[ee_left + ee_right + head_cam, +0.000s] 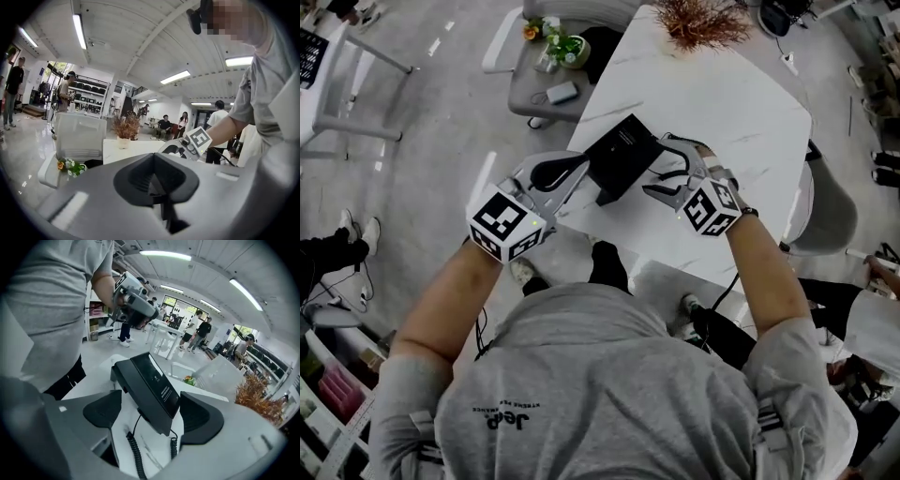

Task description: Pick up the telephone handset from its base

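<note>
The black telephone base stands tilted on the white table, near its front-left edge. In the right gripper view, a thick black bar, apparently the handset, lies along the base's left side. The coiled cord runs down under that gripper. My right gripper is open, its two pads either side of the base's near corner. My left gripper hovers just left of the base, pointing upward. Its jaws are shut, with nothing seen between them.
A dried plant sits at the table's far end. A grey chair with a flower pot and a small device stands beyond the left edge. Another chair is at the right. Several people stand and sit around the room.
</note>
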{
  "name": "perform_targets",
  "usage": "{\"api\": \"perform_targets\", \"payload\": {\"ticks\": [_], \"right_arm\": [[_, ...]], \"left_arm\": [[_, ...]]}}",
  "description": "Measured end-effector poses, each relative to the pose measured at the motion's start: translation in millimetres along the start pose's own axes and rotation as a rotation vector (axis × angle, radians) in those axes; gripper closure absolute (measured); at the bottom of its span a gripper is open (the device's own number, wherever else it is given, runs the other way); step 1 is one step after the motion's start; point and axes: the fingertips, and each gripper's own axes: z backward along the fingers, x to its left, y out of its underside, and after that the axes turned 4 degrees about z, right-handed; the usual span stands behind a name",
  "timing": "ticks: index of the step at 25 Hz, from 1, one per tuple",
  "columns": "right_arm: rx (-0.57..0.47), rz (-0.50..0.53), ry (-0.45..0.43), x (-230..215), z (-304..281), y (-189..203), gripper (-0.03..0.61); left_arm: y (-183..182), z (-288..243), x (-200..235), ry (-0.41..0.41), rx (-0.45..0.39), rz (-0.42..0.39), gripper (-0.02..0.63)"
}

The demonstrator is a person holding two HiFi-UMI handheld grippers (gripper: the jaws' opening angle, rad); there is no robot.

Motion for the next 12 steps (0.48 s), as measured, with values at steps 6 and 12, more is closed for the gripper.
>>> {"api": "perform_targets", "payload": {"ticks": [6,12], "right_arm": [[0.023,0.132,-0.014,12.7,-34.0,10.5,0.201],[0.046,0.258,0.006,14.2,-47.6,16.0,0.263]], "left_arm": [[15.0,-12.6,-5.8,0.019,0.027,-0.003,0.563],[23.2,-7.5,-10.4,0.013,0.040,-0.006,0.563]]}}
